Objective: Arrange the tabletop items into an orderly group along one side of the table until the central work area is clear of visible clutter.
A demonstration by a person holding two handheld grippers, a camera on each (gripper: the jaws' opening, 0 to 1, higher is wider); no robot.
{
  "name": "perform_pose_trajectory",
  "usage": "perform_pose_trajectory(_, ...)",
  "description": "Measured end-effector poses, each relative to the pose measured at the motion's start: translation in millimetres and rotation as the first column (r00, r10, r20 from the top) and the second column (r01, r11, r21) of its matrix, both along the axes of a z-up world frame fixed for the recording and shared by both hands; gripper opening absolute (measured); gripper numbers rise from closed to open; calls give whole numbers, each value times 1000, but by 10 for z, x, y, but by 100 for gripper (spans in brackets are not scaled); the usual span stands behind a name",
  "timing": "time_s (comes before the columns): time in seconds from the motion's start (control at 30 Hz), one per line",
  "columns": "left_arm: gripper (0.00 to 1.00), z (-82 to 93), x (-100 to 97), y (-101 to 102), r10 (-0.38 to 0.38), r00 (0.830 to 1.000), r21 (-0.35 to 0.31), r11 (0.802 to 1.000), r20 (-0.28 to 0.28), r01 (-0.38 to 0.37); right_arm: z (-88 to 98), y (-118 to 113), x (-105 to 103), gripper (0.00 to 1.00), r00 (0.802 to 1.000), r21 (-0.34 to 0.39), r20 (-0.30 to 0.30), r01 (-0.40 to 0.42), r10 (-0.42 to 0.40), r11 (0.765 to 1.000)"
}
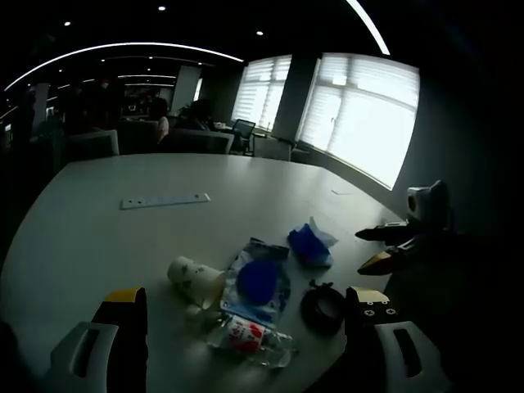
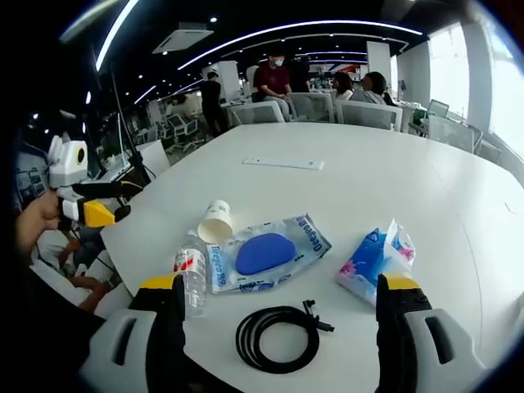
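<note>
- Ahead of both tongs, the white table point(image 2: 385, 164) is stretching away, carrying every loose item near its close edge.
- Far beyond the jaws, a flat white power strip point(image 2: 283, 164) is lying alone on the tabletop, well apart from the clutter; in the left gripper view it is sitting up and left of the jaws point(image 1: 164, 200).
- Between the two jaws of the right gripper point(image 2: 278, 303), a clear plastic pouch holding a blue oval piece point(image 2: 266, 252) is lying flat; in the left gripper view it is resting just ahead of the jaws point(image 1: 260, 282).
- Just ahead of the right jaw in the right gripper view, a blue and white tissue pack point(image 2: 377, 258) is sitting beside the pouch.
- Nearest the right gripper, a coiled black cable point(image 2: 277, 337) is lying between its jaws, touching neither.
- Beside the left jaw there, a clear plastic bottle point(image 2: 192, 278) with a red label is lying on its side, touching the pouch edge.
- Past the bottle, a tipped paper cup point(image 2: 216, 221) is lying on its side.
- Both tongs are standing wide and holding nothing; the left gripper point(image 1: 246, 304) is hovering over the near table edge.
</note>
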State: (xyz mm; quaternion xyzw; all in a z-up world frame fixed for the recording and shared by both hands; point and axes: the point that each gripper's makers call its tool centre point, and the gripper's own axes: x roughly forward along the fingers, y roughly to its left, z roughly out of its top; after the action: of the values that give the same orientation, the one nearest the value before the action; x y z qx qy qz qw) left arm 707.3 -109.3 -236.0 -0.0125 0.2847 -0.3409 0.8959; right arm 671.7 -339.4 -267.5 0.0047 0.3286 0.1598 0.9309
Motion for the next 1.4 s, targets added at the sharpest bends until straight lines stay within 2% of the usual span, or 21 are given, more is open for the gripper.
perform_pose_trajectory(0.63,100,-11,-1,80,17,1000,-6,1000,5,-17,8,-11,26,94,1000,-12,12,4,-4,1000)
perform_pose_trajectory(0.8,100,-94,-51,43,0,1000,0,1000,-18,0,-12,-32,4,94,1000,-2,12,23,-23,1000)
perform_pose_trajectory(1.17,100,-117,-8,-183,-32,999,-19,999,-28,31,12,-123,-16,94,999,-4,15,47,-47,999)
perform_pose_trajectory(1.4,100,-157,11,-144,-12,999,-19,1000,-45,11,19,-145,6,94,999,-1,21,47,-47,999)
